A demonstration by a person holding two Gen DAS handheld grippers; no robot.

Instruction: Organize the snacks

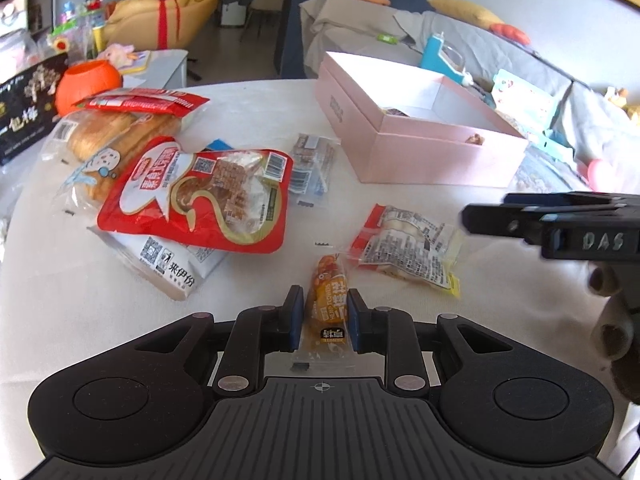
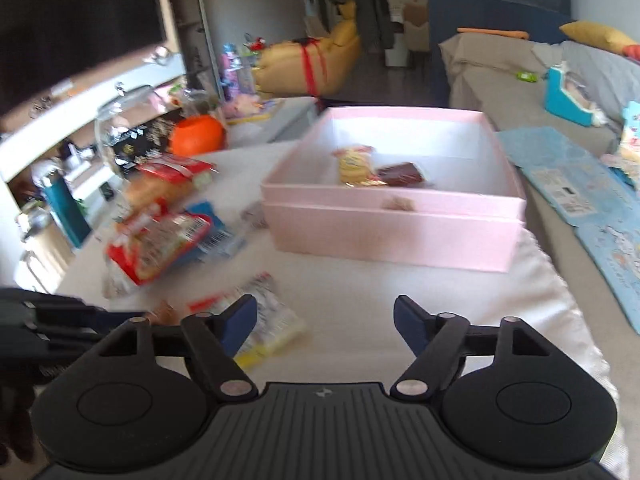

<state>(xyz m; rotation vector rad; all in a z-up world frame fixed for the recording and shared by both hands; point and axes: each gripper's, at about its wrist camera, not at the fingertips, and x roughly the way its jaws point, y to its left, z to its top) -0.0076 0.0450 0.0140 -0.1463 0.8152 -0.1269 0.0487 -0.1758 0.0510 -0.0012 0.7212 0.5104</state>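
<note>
My left gripper is shut on a small orange snack packet, which lies lengthwise between the blue pads on the white tablecloth. My right gripper hangs open above the cloth with nothing between its fingers, in front of the pink box. It also shows at the right of the left wrist view as a dark right gripper. Inside the box lie a yellow snack and a dark red packet. A clear packet with red and yellow edges lies just right of the orange one.
A large red bag lies over a white pouch, with wrapped bread and an orange pot behind. A small clear packet lies mid-table. A grey sofa with blue items flanks the table's right edge.
</note>
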